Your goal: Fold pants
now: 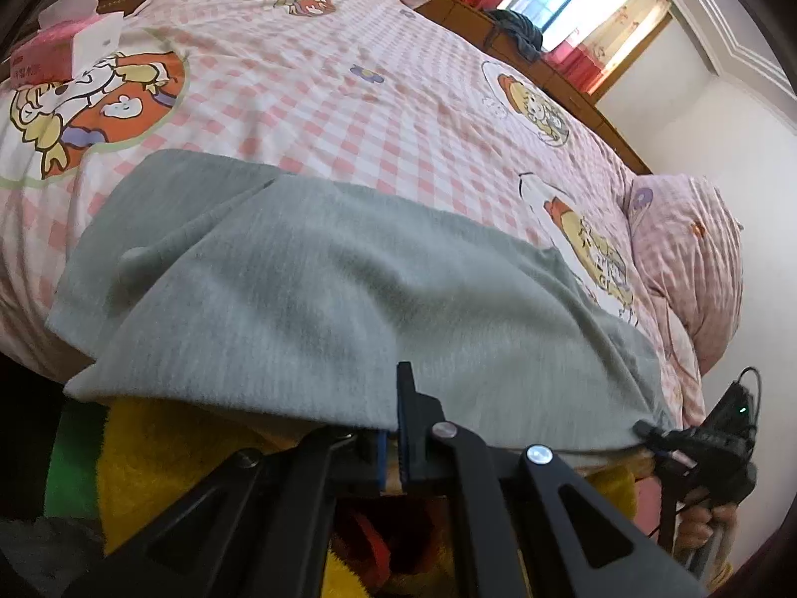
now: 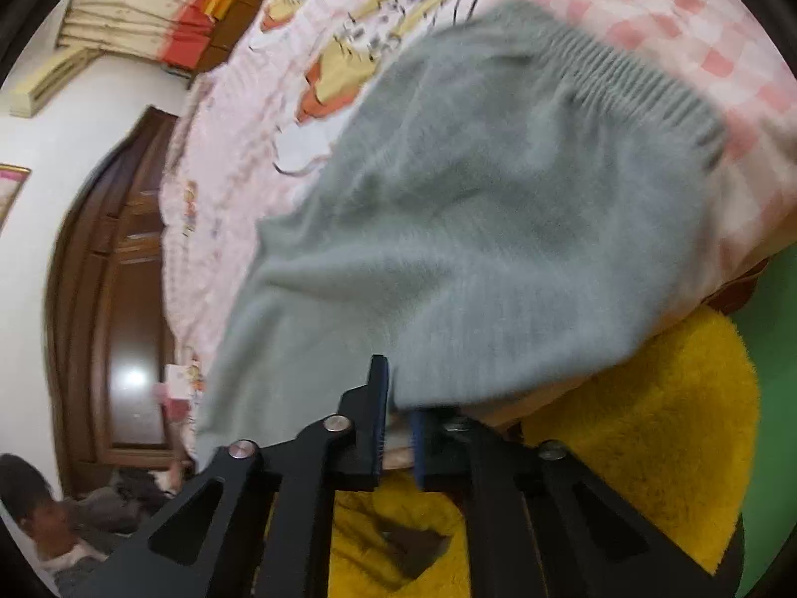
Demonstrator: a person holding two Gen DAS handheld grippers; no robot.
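Left wrist view: grey pants lie across the near edge of the bed, hem draping over a yellow blanket. The left gripper pinches that hem, fingers nearly closed on the cloth. Farther along the same edge, the right gripper also clamps the hem; the ribbed waistband lies farthest from it. Gripping both corners likely prepares a lift-and-fold toward the waistband.

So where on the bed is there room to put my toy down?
Beyond the pants, the middle of the bedspread is bare, between the tissue box and the pillow. The near edge is crowded: the pants hang over it, with both tools, left and right, at their hem.
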